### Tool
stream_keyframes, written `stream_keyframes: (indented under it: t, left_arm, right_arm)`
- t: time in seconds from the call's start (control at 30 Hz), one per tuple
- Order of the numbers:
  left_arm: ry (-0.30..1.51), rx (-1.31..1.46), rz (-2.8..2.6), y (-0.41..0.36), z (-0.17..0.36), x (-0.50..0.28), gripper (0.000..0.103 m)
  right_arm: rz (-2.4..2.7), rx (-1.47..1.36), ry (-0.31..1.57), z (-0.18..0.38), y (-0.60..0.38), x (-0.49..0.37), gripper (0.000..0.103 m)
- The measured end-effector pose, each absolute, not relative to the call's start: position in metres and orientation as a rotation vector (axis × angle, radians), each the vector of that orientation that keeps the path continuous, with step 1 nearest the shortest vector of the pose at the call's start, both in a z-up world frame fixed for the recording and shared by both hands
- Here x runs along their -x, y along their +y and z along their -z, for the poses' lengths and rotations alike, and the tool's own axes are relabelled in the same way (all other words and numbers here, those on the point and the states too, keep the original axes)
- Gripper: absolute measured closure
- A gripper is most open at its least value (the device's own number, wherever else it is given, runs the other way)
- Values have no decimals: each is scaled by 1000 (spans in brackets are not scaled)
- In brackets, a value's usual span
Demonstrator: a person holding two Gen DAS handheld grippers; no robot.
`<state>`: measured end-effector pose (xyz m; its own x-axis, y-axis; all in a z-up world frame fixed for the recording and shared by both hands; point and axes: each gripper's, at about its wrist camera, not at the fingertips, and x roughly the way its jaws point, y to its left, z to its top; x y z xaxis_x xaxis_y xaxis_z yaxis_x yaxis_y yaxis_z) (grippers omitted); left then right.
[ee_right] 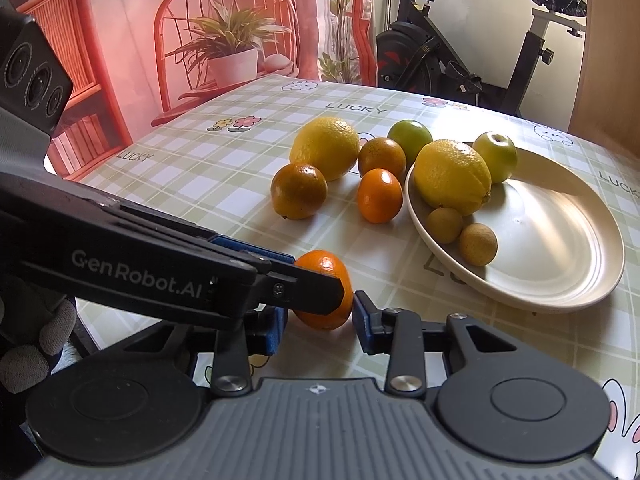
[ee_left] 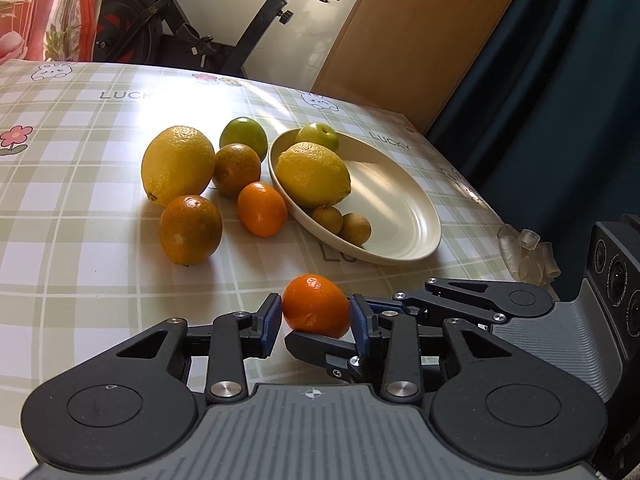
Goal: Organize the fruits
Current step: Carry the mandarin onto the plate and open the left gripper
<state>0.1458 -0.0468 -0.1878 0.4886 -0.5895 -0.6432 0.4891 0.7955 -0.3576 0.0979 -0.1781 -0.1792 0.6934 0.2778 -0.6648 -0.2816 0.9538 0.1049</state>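
Observation:
A small orange mandarin (ee_left: 316, 306) sits between the blue pads of my left gripper (ee_left: 316, 316), which is shut on it just above the tablecloth. In the right wrist view the same mandarin (ee_right: 326, 276) lies between the jaws of my right gripper (ee_right: 318, 322), whose right pad touches it; the left gripper's arm crosses in front. A cream plate (ee_left: 396, 216) holds a lemon (ee_left: 313, 174), a green apple (ee_left: 318, 136) and two small brown fruits (ee_left: 355, 229). Beside the plate lie a lemon (ee_left: 178, 164), a lime (ee_left: 244, 134) and three oranges (ee_left: 262, 209).
The checked tablecloth (ee_left: 80, 264) covers the table; its right edge drops off near clear plastic caps (ee_left: 524, 256). An exercise bike (ee_right: 460, 56) stands behind the table. A dark curtain (ee_left: 560, 80) hangs at the right.

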Motion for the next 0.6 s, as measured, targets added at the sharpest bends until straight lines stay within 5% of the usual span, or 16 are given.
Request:
stream_keyframes:
  t: [0.6]
  left_arm:
    - [760, 1, 768, -144, 135, -200, 64]
  right_arm:
    - [-166, -135, 626, 129, -258, -118, 65]
